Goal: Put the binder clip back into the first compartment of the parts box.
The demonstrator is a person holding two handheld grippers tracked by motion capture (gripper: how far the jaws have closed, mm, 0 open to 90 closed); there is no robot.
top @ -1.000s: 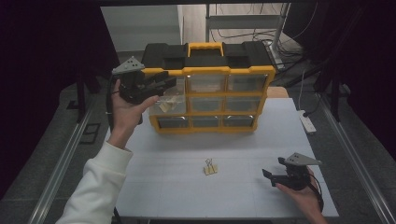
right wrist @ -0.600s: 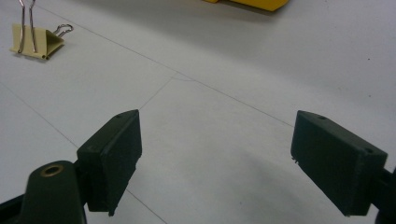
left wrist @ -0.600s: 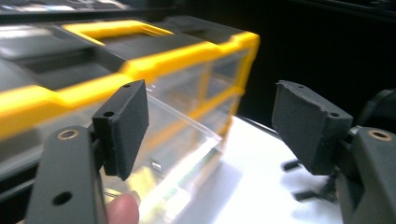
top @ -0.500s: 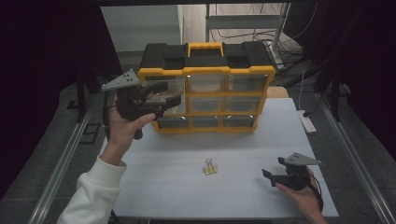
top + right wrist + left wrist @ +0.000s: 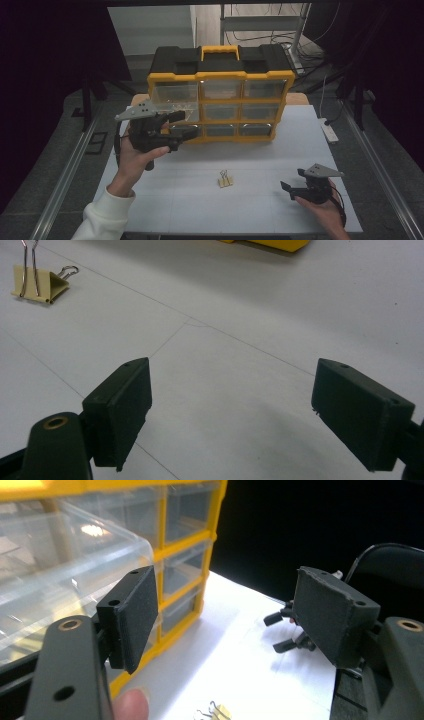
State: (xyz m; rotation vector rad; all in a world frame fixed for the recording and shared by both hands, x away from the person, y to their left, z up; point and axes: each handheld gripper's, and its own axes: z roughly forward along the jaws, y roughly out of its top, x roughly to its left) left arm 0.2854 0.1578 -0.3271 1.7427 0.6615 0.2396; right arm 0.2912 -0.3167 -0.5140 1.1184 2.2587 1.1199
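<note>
At the left of the high view, the left gripper (image 5: 186,126) is held up by the person's left hand (image 5: 132,160), in front of the lower left corner of the yellow drawer organizer (image 5: 220,100). Its jaws have just been opening and now stand wide apart with nothing between them. One clear drawer (image 5: 172,102) at the organizer's left column is pulled out toward the person; in the left gripper view this clear drawer (image 5: 60,575) passes behind the left jaw pad, so whether the pad touches it is hard to tell. What lies inside the drawers cannot be made out through the glare on the plastic.

Near the middle of the white table (image 5: 250,210) lies a pale yellow binder clip (image 5: 225,179) with its wire handles up, well apart from both grippers. In the left gripper view it is cut off by the bottom edge; in the right gripper view it sits in the upper left corner (image 5: 37,282).

At the right, the right gripper (image 5: 289,188) rests low over the table in the person's right hand (image 5: 325,212), partly cut off by the frame's bottom edge. Its jaws are spread open, bare table between them.
</note>
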